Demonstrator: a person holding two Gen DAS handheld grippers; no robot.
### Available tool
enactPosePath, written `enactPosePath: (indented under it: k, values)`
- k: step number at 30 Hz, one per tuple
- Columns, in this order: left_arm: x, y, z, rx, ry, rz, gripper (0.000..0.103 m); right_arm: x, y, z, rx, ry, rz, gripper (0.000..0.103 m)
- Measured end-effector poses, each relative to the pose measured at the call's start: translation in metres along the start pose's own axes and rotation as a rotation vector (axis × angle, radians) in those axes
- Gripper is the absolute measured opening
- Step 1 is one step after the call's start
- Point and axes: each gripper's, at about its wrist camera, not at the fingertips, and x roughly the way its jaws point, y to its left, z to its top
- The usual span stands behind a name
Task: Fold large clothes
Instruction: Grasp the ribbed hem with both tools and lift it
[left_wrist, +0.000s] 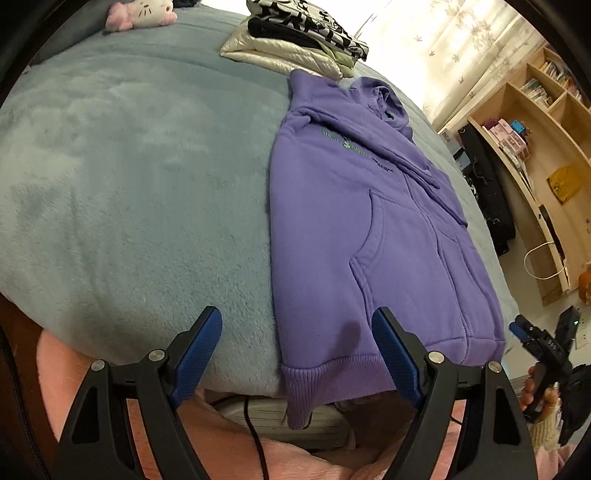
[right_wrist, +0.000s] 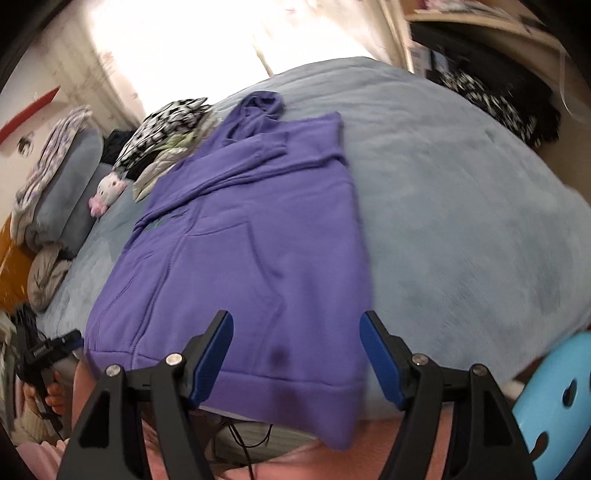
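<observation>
A wide bed under a plush grey-blue fleece blanket (left_wrist: 129, 177) fills both views, and everything else is placed against it. On its near half, toward the person's edge, lies the purple fleece zip hoodie with a kangaroo pocket and green chest lettering (left_wrist: 354, 236), already narrowed: both sleeves are folded in across the body, the hood points to the far end of the bed, and the ribbed hem (left_wrist: 325, 373) droops over the bed's near edge. At the far end of the bed, beyond the hood, sits a stack of folded clothes, cream quilted fabric under black-and-white print (left_wrist: 295, 40), with a small white-and-pink plush cat toy (left_wrist: 144, 14) beside it.

The hoodie looks thick, soft and limp, moderately heavy for cloth; it will sag and drag rather than slide, and layers may shift if lifted by one corner. The ribbed hem is the firmest, thickest place to pinch, so I judge the two hem corners the best hold for bringing the bottom up toward the hood.

The left gripper (left_wrist: 299, 354) hangs above the hem's left corner, jaws spread wide, nothing between them. The right gripper (right_wrist: 297, 356) hangs over the hem's right part, jaws likewise apart and empty.
</observation>
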Motion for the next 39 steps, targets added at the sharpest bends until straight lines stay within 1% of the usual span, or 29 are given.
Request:
enactPosePath:
  k: [2,5,9,12,13,14,16,19,22,30,31,33,34,35,36,39]
  values:
    - [0.003,-0.003,-0.001,0.012,0.001,-0.007,0.082,0.001,-0.014,-0.003,0.048,0.003,0.016,0.071]
    - [0.009,-0.009,-0.002,0.017,0.009,-0.042,0.082,0.006,-0.033,-0.005,0.117,0.013,0.049,0.071]
    - [0.021,-0.015,-0.004,0.028,0.025,-0.033,0.082,0.013,-0.043,-0.009,0.158,0.018,0.087,0.071]
    - [0.026,-0.016,-0.004,0.028,0.025,-0.033,0.082,0.018,-0.042,-0.013,0.138,0.026,0.105,0.071]
    - [0.027,-0.015,-0.003,0.024,0.025,-0.037,0.082,0.019,-0.041,-0.014,0.129,0.029,0.118,0.068]
    - [0.028,-0.014,-0.002,0.017,0.024,-0.046,0.082,0.022,-0.038,-0.015,0.118,0.033,0.143,0.062]
    - [0.03,-0.013,0.0,0.003,0.025,-0.072,0.082,0.03,-0.031,-0.017,0.1,0.059,0.202,0.057]
    - [0.032,-0.012,0.003,-0.006,0.028,-0.124,0.082,0.039,-0.02,-0.019,0.07,0.066,0.225,0.057]
    - [0.036,-0.011,0.004,-0.009,0.032,-0.163,0.082,0.047,-0.016,-0.019,0.075,0.066,0.267,0.057]
    - [0.044,-0.017,0.01,-0.006,0.023,-0.223,0.082,0.059,-0.018,-0.021,0.1,0.058,0.308,0.056]
    - [0.045,-0.021,0.011,-0.003,0.018,-0.243,0.081,0.058,-0.019,-0.021,0.104,0.054,0.316,0.056]
    - [0.046,-0.026,0.013,0.004,0.016,-0.284,0.068,0.057,-0.02,-0.021,0.118,0.045,0.344,0.048]
    - [0.048,-0.028,0.014,0.009,0.018,-0.302,0.066,0.057,-0.022,-0.02,0.125,0.045,0.357,0.042]
    - [0.05,-0.032,0.016,0.013,0.022,-0.308,0.066,0.058,-0.023,-0.02,0.135,0.044,0.38,0.039]
    - [0.053,-0.034,0.016,0.016,0.024,-0.3,0.066,0.059,-0.023,-0.019,0.144,0.045,0.402,0.039]
    - [0.065,-0.04,0.018,0.014,0.027,-0.27,0.065,0.065,-0.017,-0.018,0.122,0.058,0.388,0.039]
